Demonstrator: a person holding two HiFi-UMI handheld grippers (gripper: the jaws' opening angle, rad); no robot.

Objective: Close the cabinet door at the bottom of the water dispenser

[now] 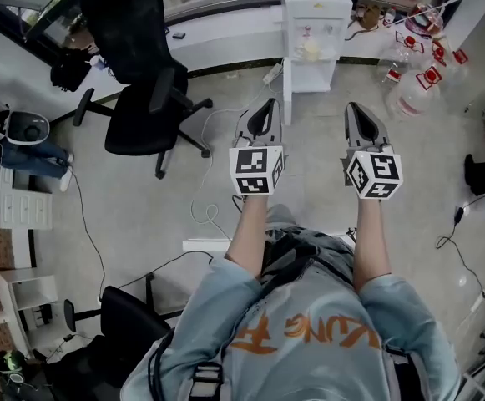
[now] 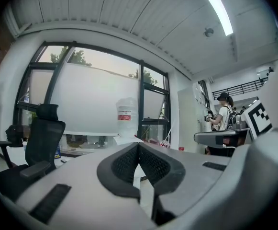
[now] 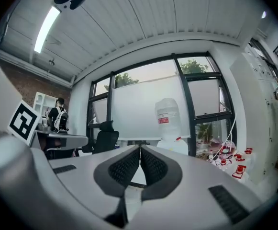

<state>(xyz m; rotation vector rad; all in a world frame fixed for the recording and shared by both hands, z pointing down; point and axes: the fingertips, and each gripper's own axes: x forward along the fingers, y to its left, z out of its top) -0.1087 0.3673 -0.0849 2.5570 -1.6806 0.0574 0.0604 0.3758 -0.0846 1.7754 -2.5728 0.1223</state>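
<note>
the water dispenser point(image 1: 313, 23) is white, topped by a clear bottle point(image 3: 169, 128) with a red label. left of it is a black office chair point(image 1: 138, 82); right of it are clear jugs point(image 1: 413, 98) with red caps. the left gripper point(image 1: 267, 107) and right gripper point(image 1: 353, 111) are pale grey, their fingers point(image 2: 124, 164) black and cross-hatched, their marker cubes point(image 1: 256, 170) patterned in black-and-white squares. the floor point(image 1: 142, 207) is grey.

The left arm point(image 1: 247, 228) and right arm point(image 1: 372, 241) reach straight out toward 12 o'clock, side by side. The left gripper point(image 1: 267, 107) and right gripper point(image 1: 353, 109) point level, fingers point(image 2: 125, 164) pressed together, holding nothing.
</note>
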